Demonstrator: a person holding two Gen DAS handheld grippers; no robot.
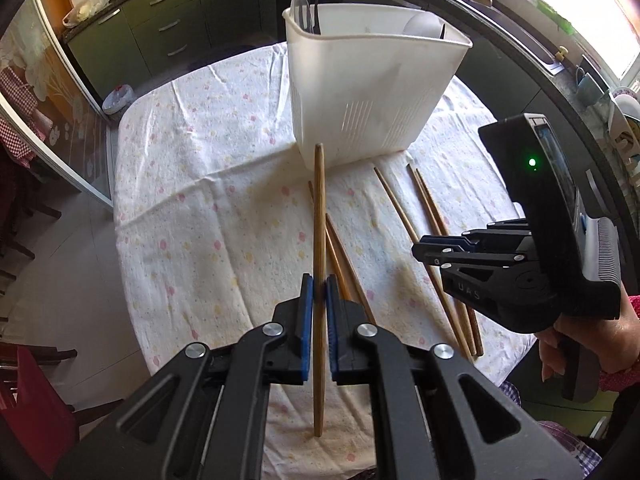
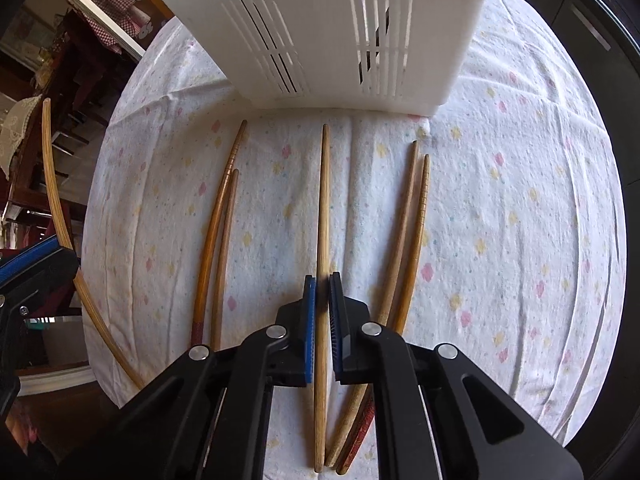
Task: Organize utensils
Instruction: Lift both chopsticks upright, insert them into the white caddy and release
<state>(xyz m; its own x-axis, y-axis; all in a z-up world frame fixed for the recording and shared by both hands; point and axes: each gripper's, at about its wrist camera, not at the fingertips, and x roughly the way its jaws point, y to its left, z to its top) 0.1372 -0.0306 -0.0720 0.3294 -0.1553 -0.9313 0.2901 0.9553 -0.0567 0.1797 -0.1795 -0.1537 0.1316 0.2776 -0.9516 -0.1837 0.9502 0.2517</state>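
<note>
Gripping one chopstick [image 1: 319,216] each, the left hand-held gripper [image 1: 319,294] lifts its own; the right hand-held gripper [image 2: 322,292] clamps another chopstick [image 2: 323,208] near the white holder [image 1: 360,92].

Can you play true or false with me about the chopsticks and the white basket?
1. The left gripper is pinching a chopstick. True.
2. The white basket is lying tipped over on its side. False: it stands upright on the tablecloth.
3. The right gripper has a chopstick between its fingers. True; from this view I cannot tell whether that chopstick is lifted or lying on the cloth.
4. All the chopsticks are already in the basket. False: four more lie on the cloth in front of it.
5. The basket is empty. False: a few utensils poke out of the top.
</note>
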